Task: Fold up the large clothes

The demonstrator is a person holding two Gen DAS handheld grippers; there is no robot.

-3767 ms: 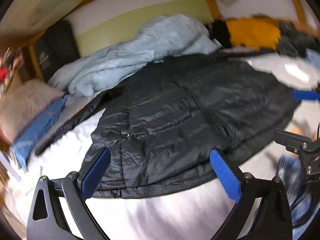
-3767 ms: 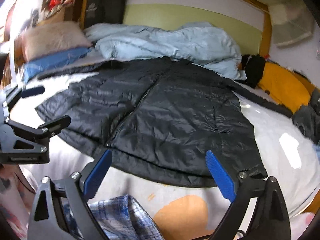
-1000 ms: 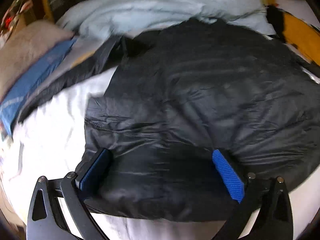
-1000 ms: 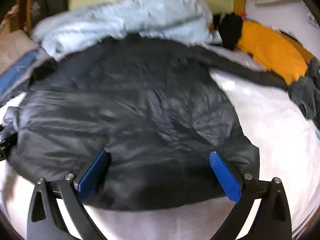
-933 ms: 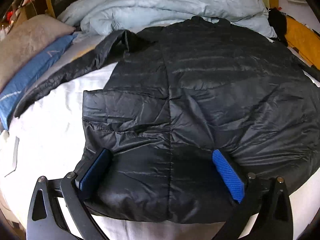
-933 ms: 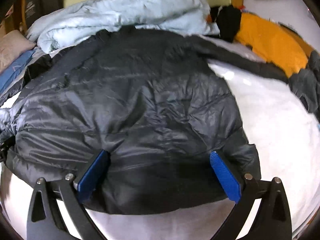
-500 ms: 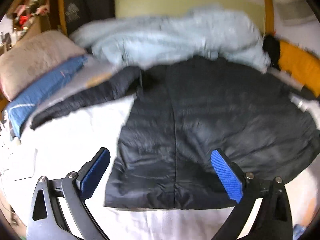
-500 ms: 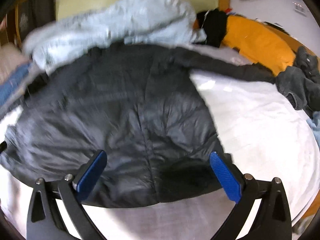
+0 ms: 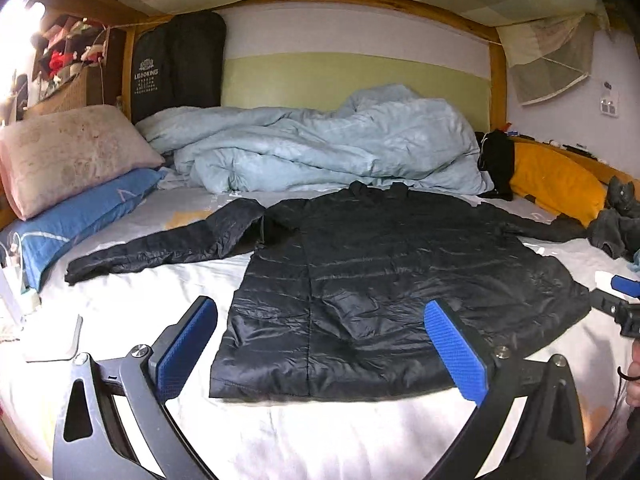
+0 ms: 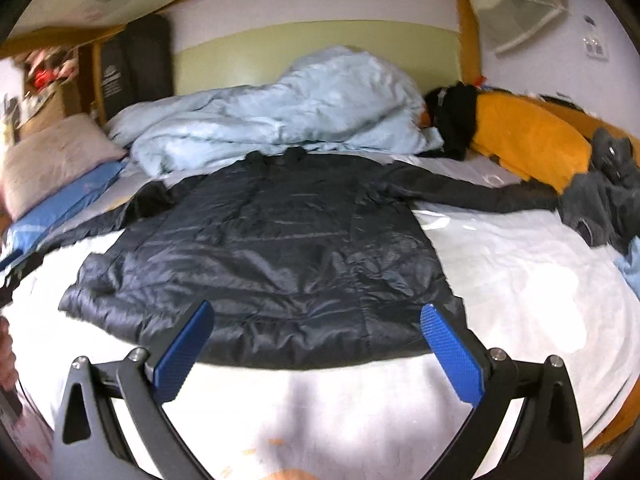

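Black puffer jacket (image 9: 380, 280) flat on white bed sheet (image 9: 320, 432), back side up. Long axis near-far: hem near, collar far toward light blue duvet (image 9: 320, 144). Sleeves spread left and right. Left gripper (image 9: 320, 344) and right gripper (image 10: 316, 344) both spread wide, holding nothing, hovering near the hem.
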